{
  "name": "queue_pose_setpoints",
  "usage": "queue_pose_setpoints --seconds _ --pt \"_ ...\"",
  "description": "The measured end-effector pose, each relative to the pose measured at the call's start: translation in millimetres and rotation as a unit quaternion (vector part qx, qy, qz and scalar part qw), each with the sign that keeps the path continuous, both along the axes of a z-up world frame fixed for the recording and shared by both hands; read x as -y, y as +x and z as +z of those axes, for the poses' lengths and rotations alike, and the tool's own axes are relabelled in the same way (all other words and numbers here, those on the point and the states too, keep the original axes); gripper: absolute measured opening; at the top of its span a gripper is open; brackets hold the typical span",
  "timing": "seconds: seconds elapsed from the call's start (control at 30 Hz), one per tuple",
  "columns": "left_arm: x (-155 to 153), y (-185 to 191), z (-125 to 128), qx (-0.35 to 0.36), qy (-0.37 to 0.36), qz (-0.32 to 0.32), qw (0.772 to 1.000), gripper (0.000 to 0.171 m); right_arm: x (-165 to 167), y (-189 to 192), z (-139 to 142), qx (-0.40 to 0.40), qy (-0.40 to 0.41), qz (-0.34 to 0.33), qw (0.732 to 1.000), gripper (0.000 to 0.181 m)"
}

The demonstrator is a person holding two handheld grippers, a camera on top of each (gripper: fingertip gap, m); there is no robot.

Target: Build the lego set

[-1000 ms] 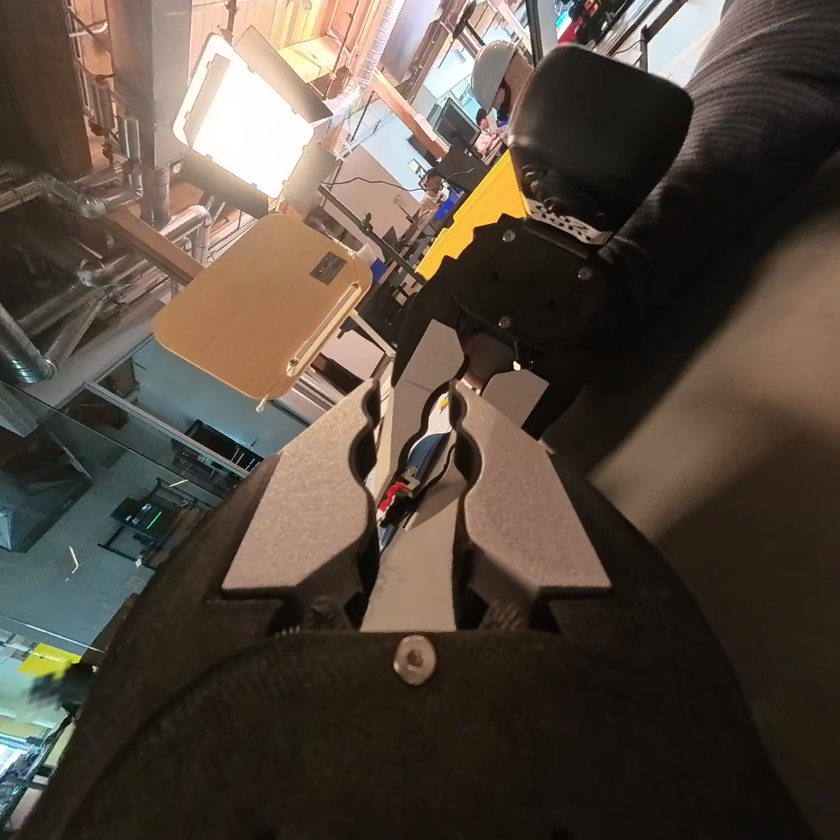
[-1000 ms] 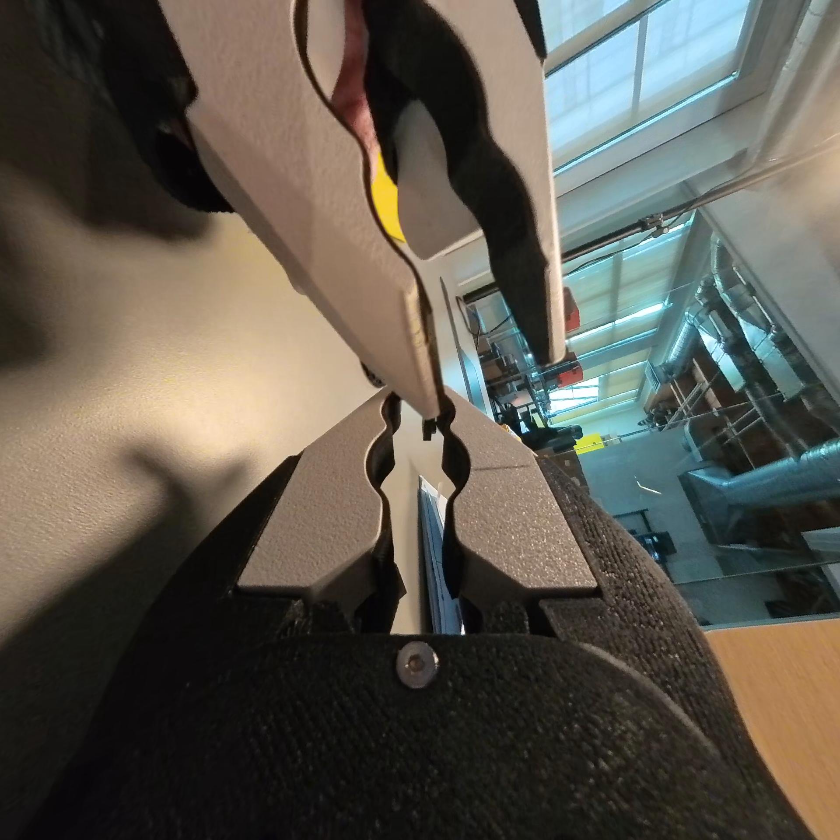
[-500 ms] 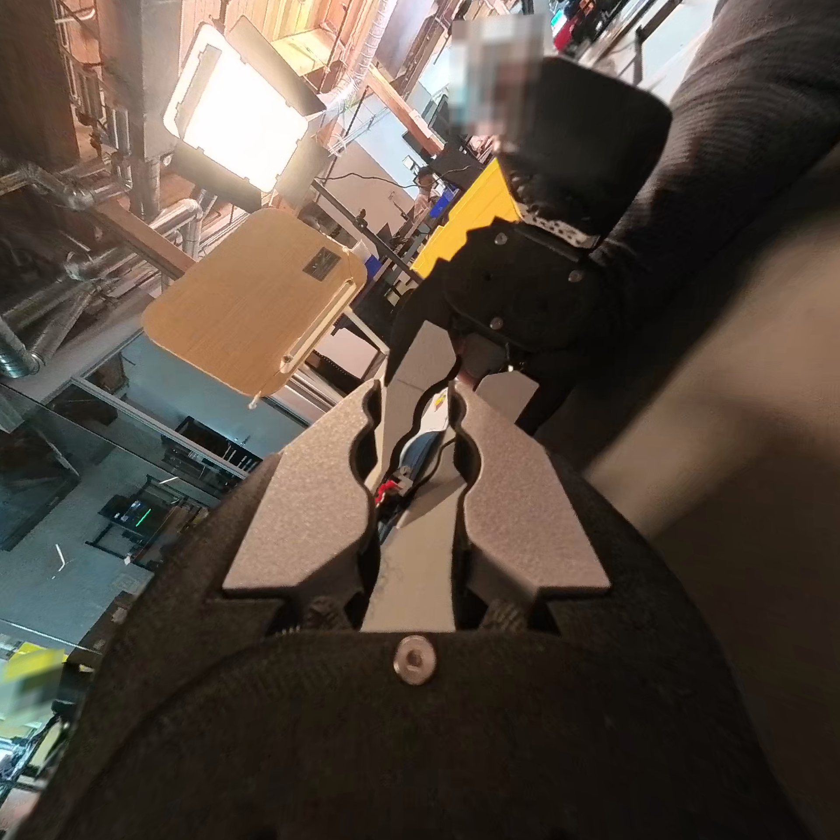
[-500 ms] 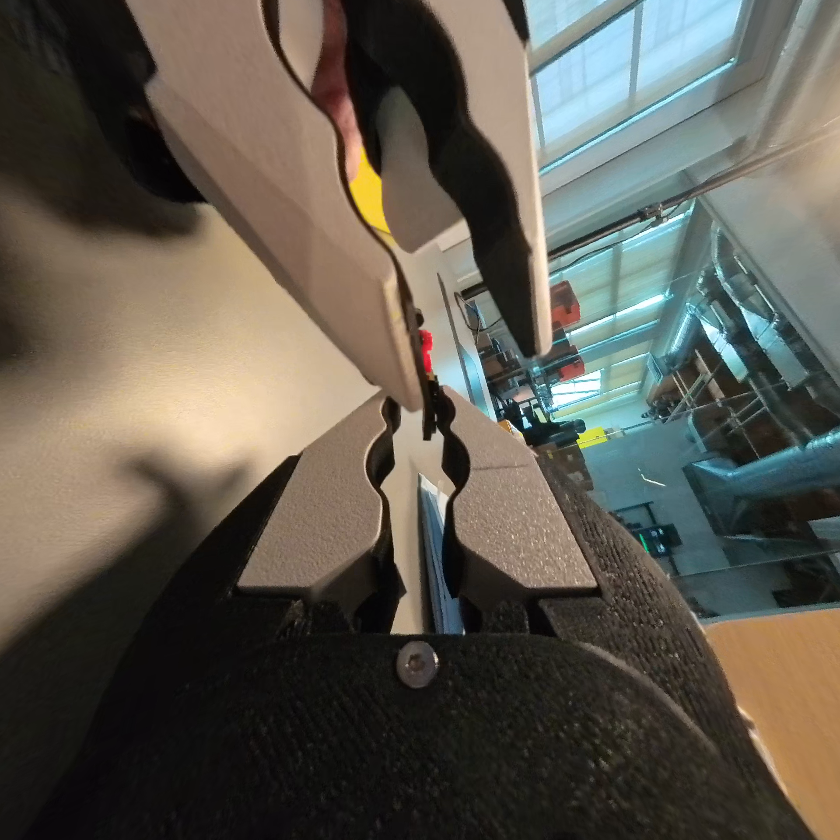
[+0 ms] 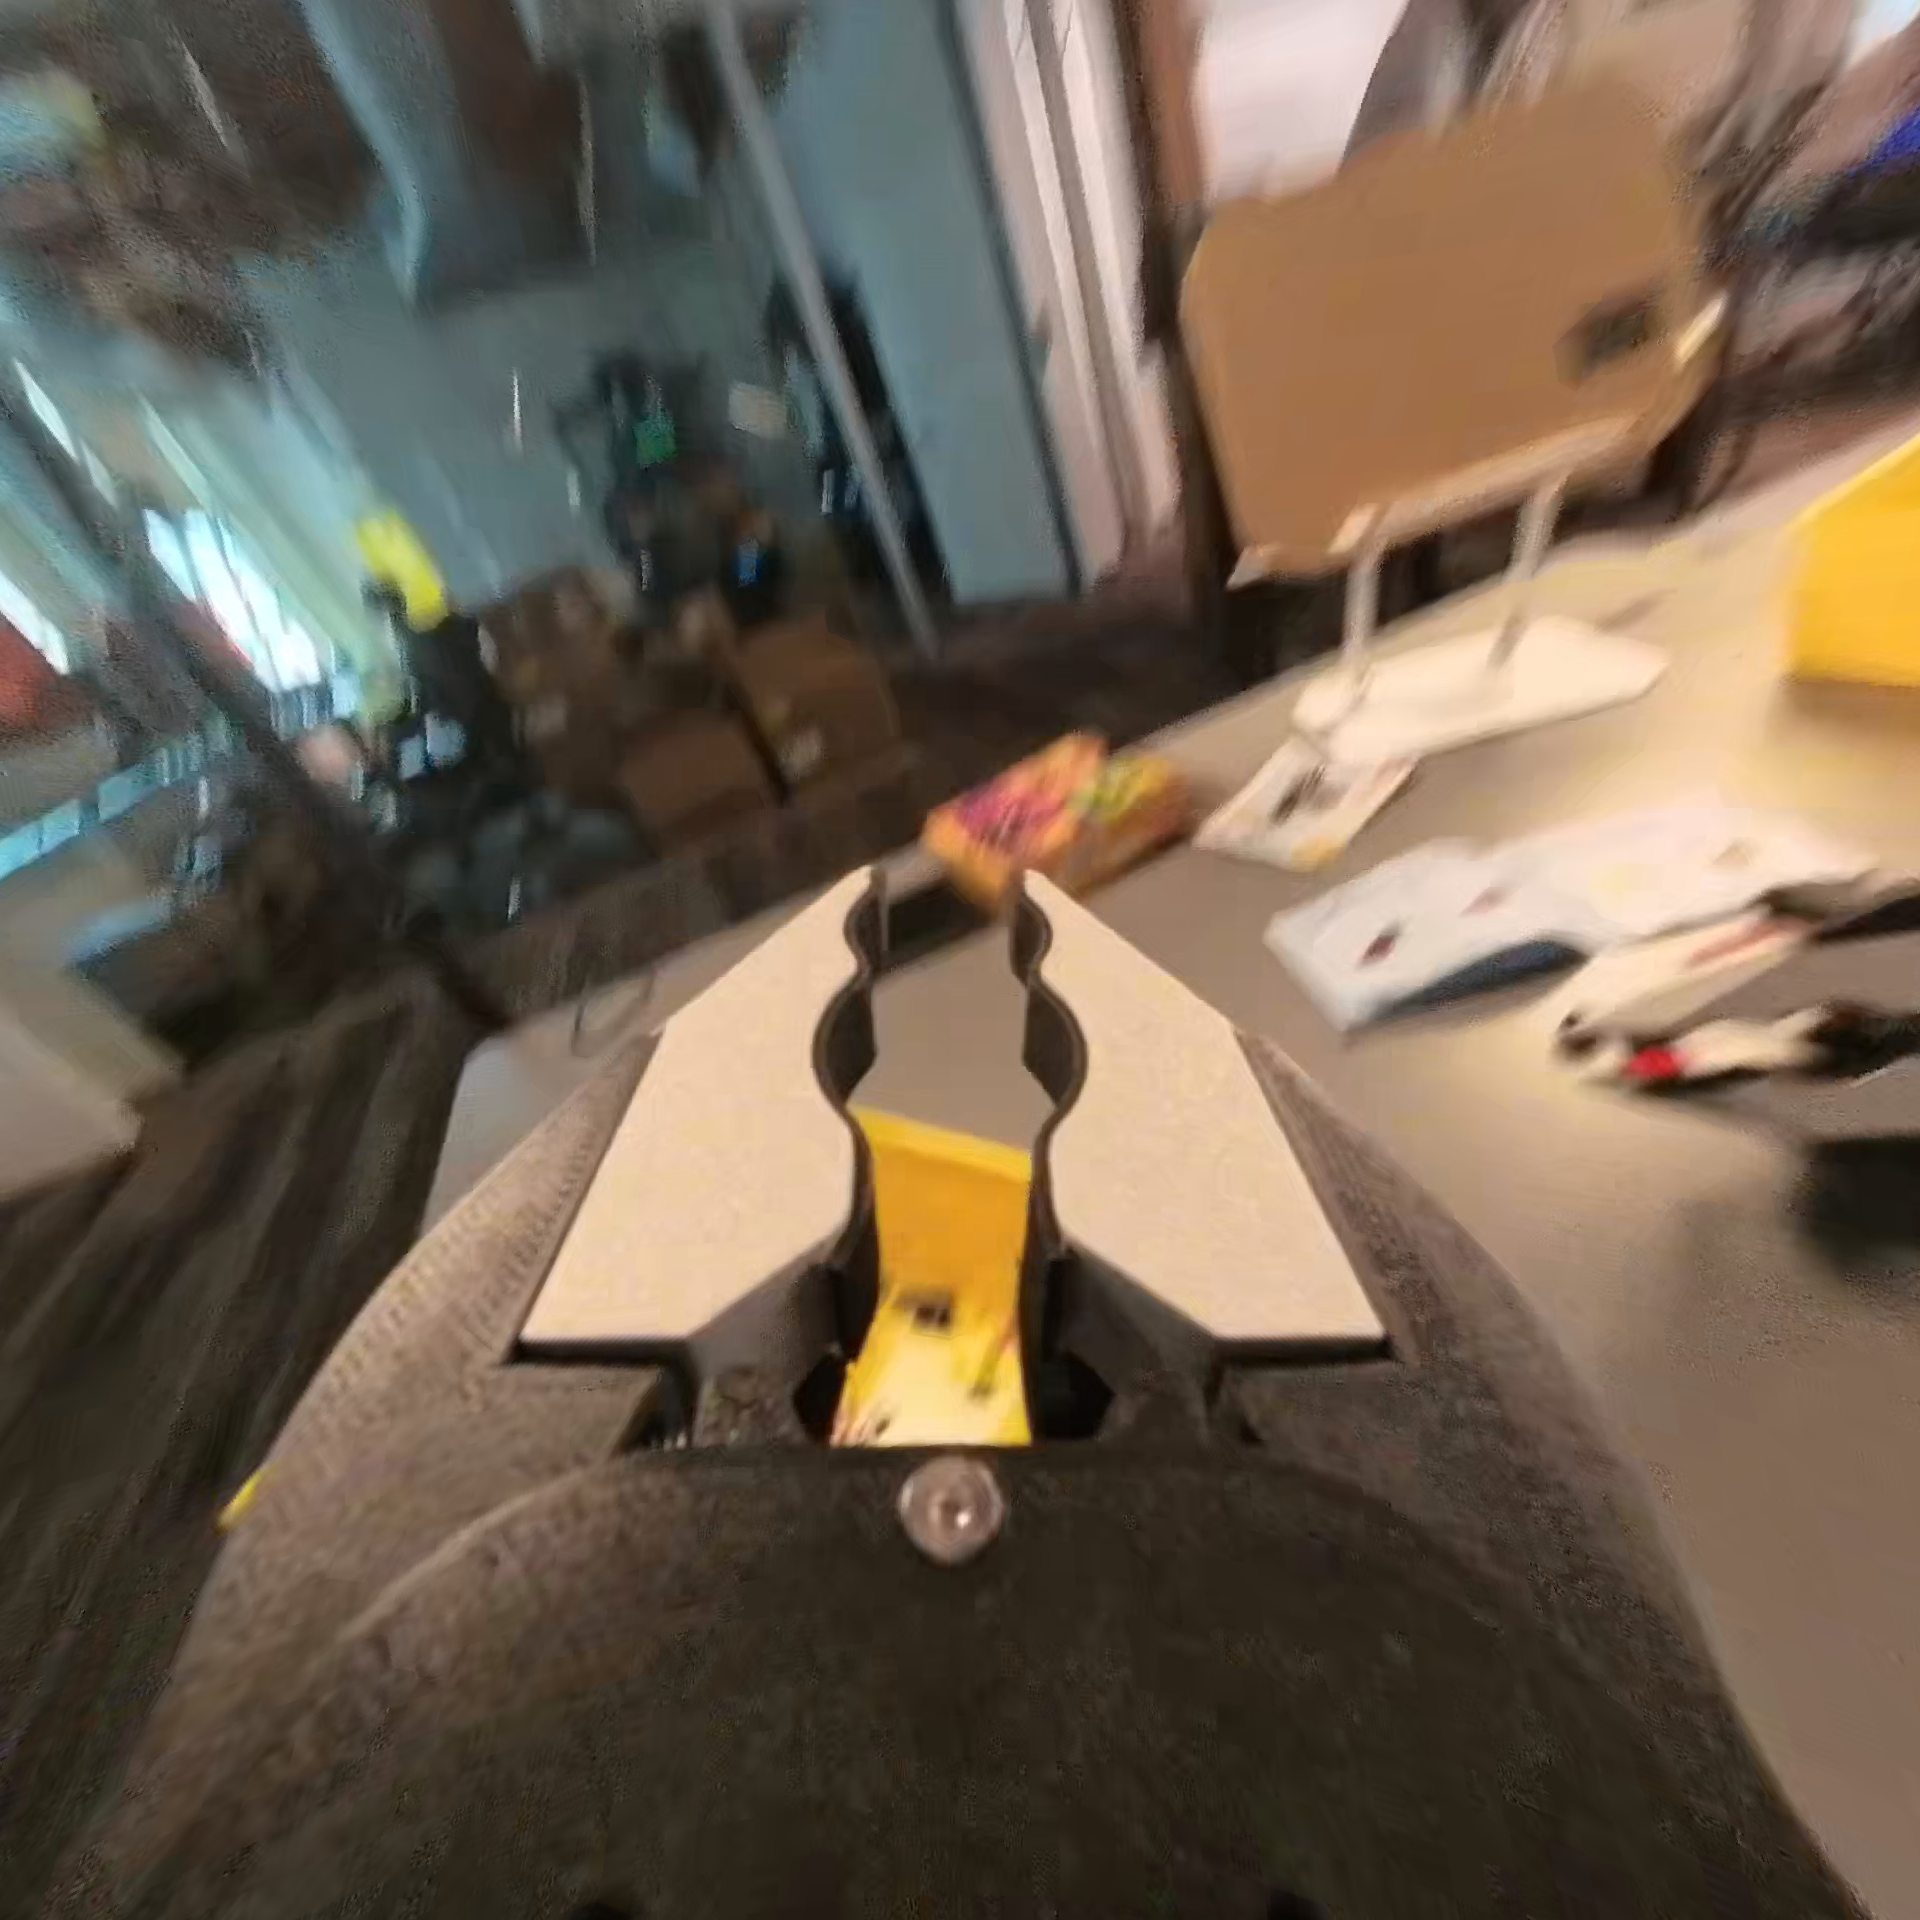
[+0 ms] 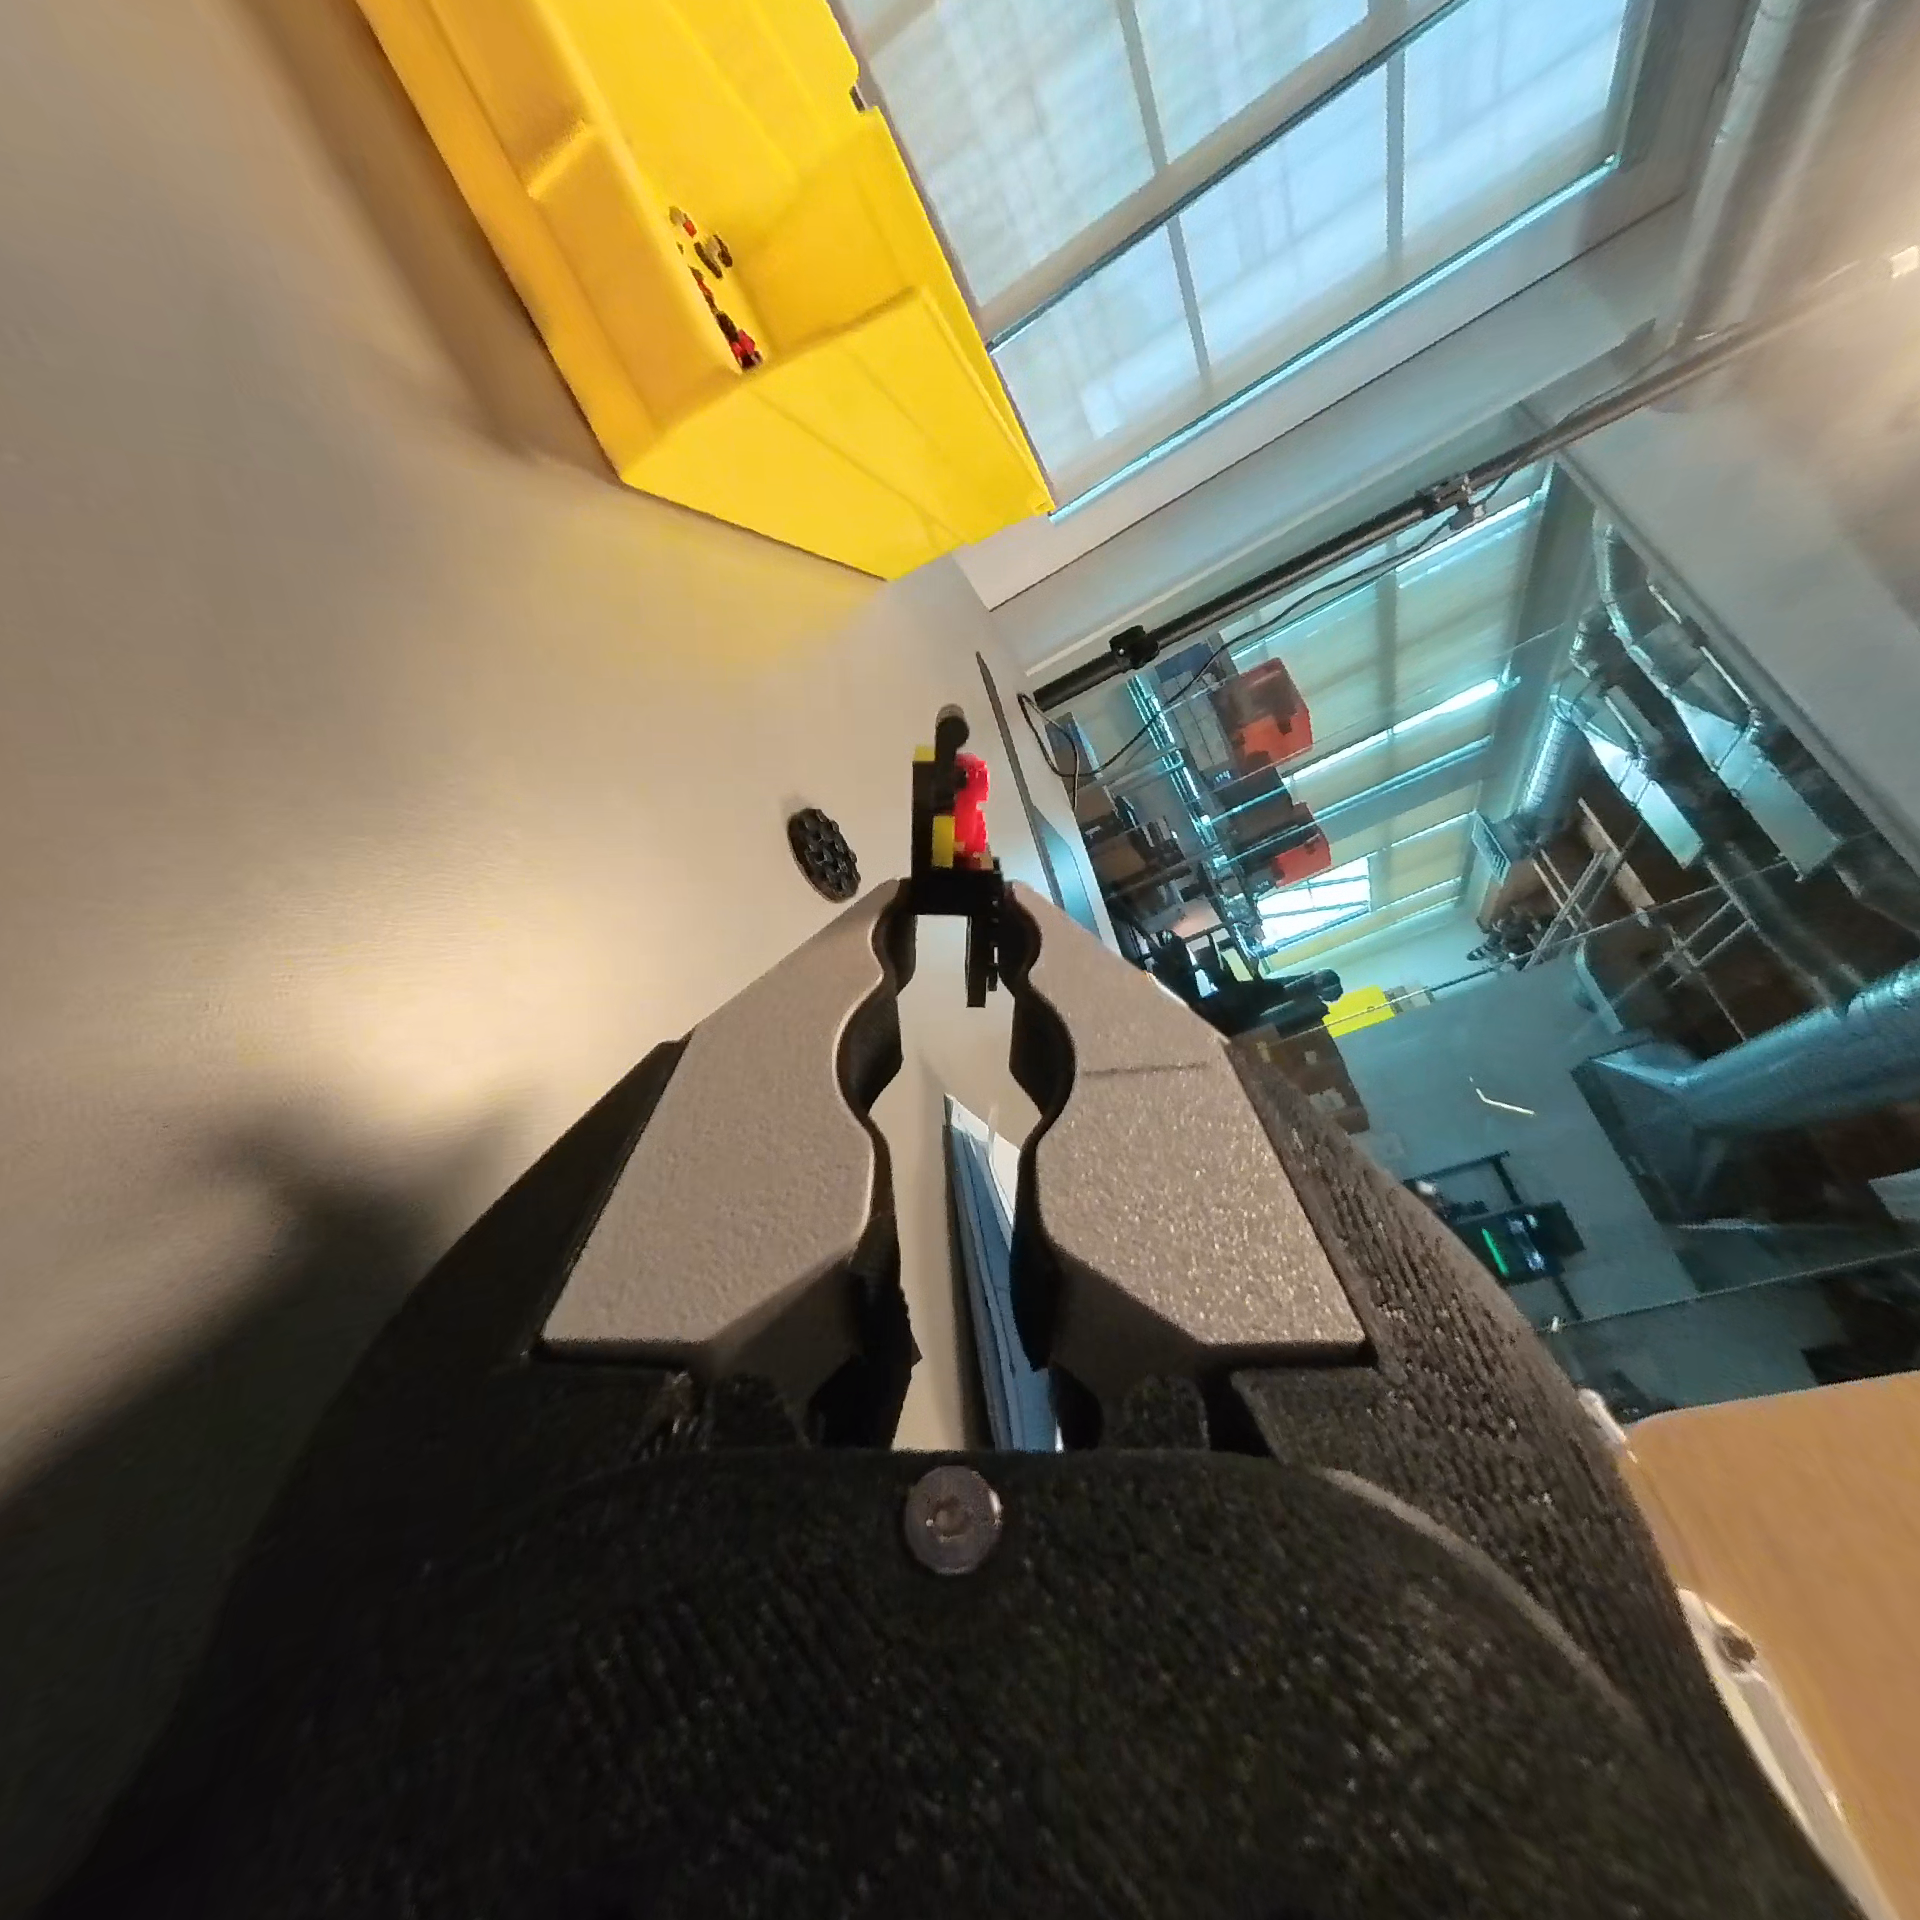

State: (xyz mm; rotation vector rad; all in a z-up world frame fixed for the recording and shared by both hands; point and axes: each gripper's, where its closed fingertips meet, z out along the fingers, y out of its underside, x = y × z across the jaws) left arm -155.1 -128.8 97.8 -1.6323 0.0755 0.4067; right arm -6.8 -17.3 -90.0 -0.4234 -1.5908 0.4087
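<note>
- Left wrist view: my left gripper (image 5: 948,914) has its jaws parted with nothing between them. The whole picture is smeared, so I judge I am swinging it fast, and I cannot read fine detail anywhere here.
- Through the gap, low at 6 o'clock, I see a yellow bin (image 5: 940,1236). A part-built white model (image 5: 1704,987) lies on the worktop (image 5: 1455,1247) at 3 o'clock, with an open instruction booklet (image 5: 1455,925) just beyond it and a bright box (image 5: 1049,810) past the fingertips at 12 o'clock.
- Risk here: moving this quickly with a blurred feed, I could clip the bin wall or sweep the white model off its spot.
- Right wrist view: my right gripper (image 6: 954,902) is pinching a small lego assembly (image 6: 954,831), black with yellow and a red piece on top, only at the very fingertips.
- The hold catches just the black base, and a thin black piece hangs into the gap; I judge a twist or bump could pop it loose or split it.
- A black round part (image 6: 823,854) lies on the worktop at 11 o'clock of the tips, and a yellow bin (image 6: 790,312) with small pieces sits further off at 11 o'clock.
- The view is rolled sideways, so I could misjudge which way is down when I lower the assembly.
</note>
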Motion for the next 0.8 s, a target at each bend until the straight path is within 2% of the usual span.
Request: queue_pose_setpoints --seconds 0.03,0.1,0.2,0.27,0.33,0.37,0.47,0.57,0.7,0.8 --pt "0.1 -26.9 -16.1 0.021 -0.072 0.025 0.997 0.018 1.0 0.4 0.1 -0.001 0.004 0.001 1.0 0.013" --pt "4.2 -69.1 -59.2 0.086 -0.228 0.052 0.968 0.021 3.1 0.3 -0.8 0.0 0.012 0.004 1.0 0.013" --pt "0.1 -107.2 -92.2 0.145 -0.302 0.049 0.941 0.018 3.7 0.0 -1.6 0.001 0.016 0.004 1.0 0.013" --pt "1.2 -122.6 -126.1 0.176 -0.375 0.052 0.908 0.018 3.4 0.0 -1.5 0.001 0.014 0.004 1.0 0.013" --pt "9.2 -134.7 -161.6 0.176 -0.455 0.069 0.87 0.0 2.3 -0.1 -1.7 0.001 0.013 0.002 1.0 0.013" --pt "13.9 -142.5 -174.9 0.157 -0.486 0.082 0.856 0.0 1.9 -0.2 -2.0 0.002 0.013 0.001 1.0 0.013" --pt "19.0 -149.0 -206.0 0.146 -0.543 0.086 0.822 0.0 2.1 -0.4 -3.1 0.005 0.012 0.002 1.0 0.013" --pt "20.1 -159.0 -223.5 0.135 -0.579 0.101 0.798 0.0 2.3 -0.8 -4.9 0.009 0.009 0.004 1.0 0.013" --pt "16.5 -159.6 -236.8 0.174 -0.59 0.087 0.784 0.002 1.3 -1.9 -7.7 0.017 0.006 0.001 1.0 0.013" --pt "16.7 -170.3 -241.0 0.162 -0.59 0.097 0.785 0.002 2.0 -2.4 -8.8 0.019 0.008 0.003 1.0 0.013"
